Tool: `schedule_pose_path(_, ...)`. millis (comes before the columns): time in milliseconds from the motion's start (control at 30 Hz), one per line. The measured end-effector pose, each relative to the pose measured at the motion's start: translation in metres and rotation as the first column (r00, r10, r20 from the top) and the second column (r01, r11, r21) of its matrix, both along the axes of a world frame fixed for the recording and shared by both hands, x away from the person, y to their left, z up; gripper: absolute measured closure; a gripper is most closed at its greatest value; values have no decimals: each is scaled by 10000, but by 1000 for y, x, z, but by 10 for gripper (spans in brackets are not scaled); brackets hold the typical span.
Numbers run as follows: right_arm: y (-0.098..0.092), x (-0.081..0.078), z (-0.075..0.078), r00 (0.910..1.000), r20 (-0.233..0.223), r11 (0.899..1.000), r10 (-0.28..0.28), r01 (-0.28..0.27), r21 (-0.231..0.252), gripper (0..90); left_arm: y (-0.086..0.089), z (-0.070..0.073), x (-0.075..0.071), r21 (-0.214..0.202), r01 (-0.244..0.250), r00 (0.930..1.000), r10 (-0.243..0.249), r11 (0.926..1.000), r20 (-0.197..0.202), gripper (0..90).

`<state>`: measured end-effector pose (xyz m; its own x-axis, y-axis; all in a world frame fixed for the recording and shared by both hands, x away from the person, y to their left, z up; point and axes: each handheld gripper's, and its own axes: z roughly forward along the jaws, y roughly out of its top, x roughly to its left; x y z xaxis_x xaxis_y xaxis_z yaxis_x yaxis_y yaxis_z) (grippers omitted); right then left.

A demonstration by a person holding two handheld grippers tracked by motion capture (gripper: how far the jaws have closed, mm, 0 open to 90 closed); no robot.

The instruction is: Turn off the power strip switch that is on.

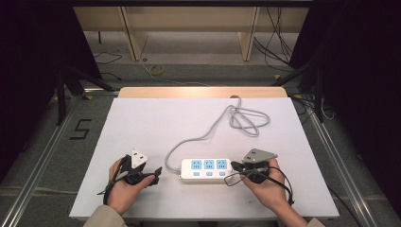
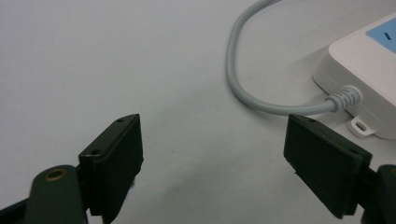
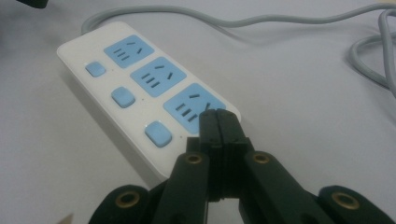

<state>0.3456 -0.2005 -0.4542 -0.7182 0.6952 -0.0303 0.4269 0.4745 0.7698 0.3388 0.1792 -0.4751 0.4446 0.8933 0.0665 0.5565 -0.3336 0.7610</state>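
Observation:
A white power strip (image 1: 206,170) with three blue sockets and three blue buttons lies near the table's front edge. Its grey cable (image 1: 222,123) runs back and coils at the far right. My left gripper (image 1: 157,174) rests left of the strip, jaws wide open with nothing between them; in the left gripper view its midpoint (image 2: 212,156) sits just short of the strip's cable end (image 2: 369,70). My right gripper (image 1: 233,165) is at the strip's right end, jaws pressed together and empty, their tips (image 3: 219,121) over the nearest socket of the strip (image 3: 140,88).
A white sheet covers the table (image 1: 156,118). The cable loop (image 1: 249,120) lies at the back right. Dark curtains stand on both sides, and wooden furniture legs and loose wires are on the floor beyond the table.

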Motion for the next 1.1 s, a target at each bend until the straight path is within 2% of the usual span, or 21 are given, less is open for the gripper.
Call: schedule_pose_path(1100, 11, 1, 1, 9998, -40, 9998, 192, -191, 48, 900, -1, 0, 0, -39, -22, 10000, 22, 10000, 8, 196)
